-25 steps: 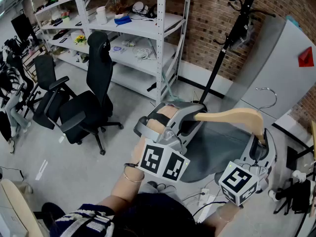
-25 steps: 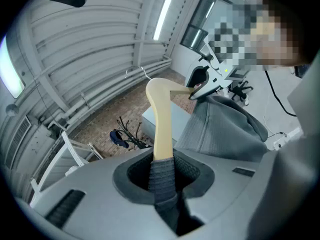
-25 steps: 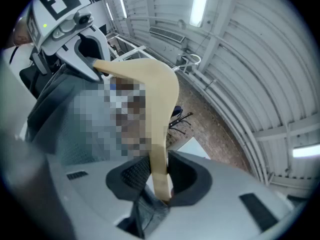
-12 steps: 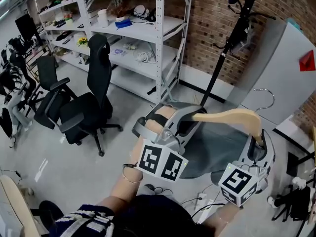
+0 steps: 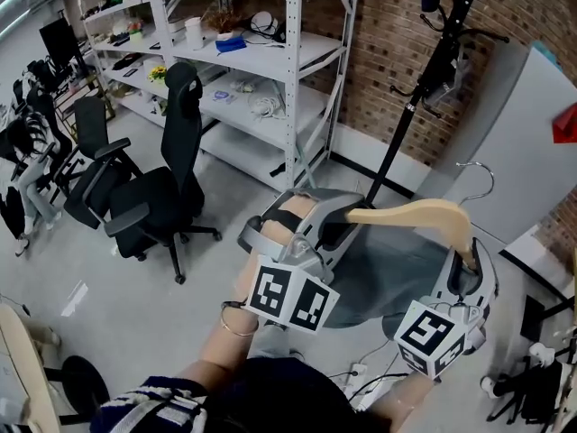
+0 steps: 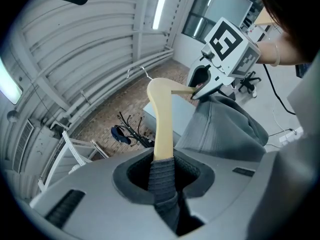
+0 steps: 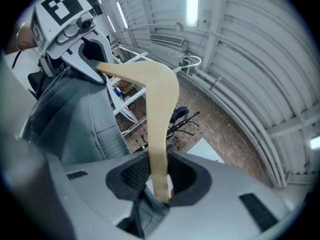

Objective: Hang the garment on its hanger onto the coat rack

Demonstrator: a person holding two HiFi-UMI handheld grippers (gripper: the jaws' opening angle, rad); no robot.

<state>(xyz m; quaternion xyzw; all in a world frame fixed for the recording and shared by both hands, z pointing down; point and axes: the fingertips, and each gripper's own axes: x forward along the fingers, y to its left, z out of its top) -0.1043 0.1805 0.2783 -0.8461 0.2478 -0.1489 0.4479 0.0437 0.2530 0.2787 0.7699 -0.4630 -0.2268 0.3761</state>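
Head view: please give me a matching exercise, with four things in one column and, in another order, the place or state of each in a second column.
Things
1. wooden hanger
2. grey garment
3. black coat rack
4. black office chair

Places or states
A. beside the white shelving
B. draped over the hanger, hanging below it
C. in front of the brick wall
D. clamped at its ends by the left gripper and the right gripper

Pairs: 1-D, 2-B, 3-C, 4-A
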